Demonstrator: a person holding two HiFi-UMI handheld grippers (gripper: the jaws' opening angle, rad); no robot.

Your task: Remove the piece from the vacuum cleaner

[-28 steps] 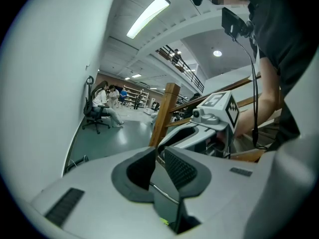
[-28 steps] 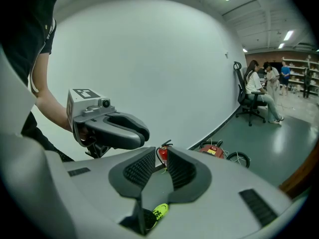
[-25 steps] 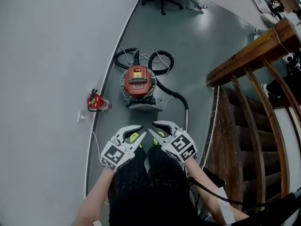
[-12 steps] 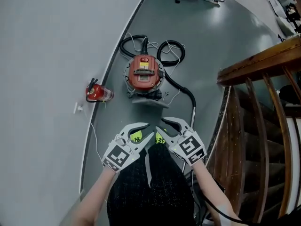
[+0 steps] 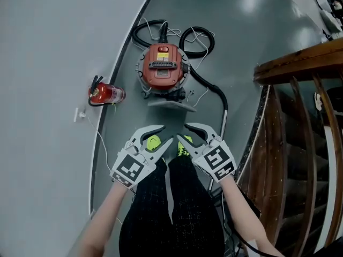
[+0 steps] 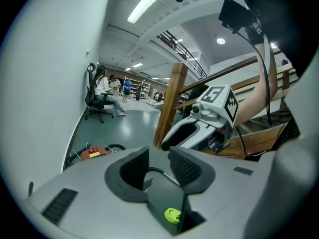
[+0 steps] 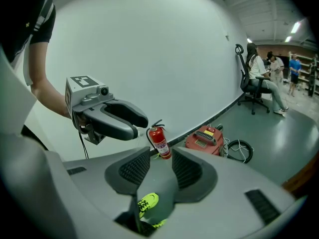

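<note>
Since the earlier frames, the fingers of both grippers have been spread wider; they have just been opening. The left gripper (image 5: 162,135) and the right gripper (image 5: 184,135) are held side by side, tips close together, above the person's dark trousers (image 5: 171,208) and yellow-green shoes (image 5: 153,142). Each pair of fingers stands apart with nothing gripped; only floor and shoes are seen through the gaps.

The red round canister vacuum cleaner (image 5: 162,71) is set on the grey-green floor (image 5: 246,31) farther off, well apart from both grippers and near the curved white wall (image 5: 48,47). Its black hose (image 5: 206,87) is looped on its far side and led away to the right. A red fire extinguisher (image 5: 104,94) stands left of it, against the wall. A brown wooden stair railing (image 5: 300,58) is seen at the right.
</note>
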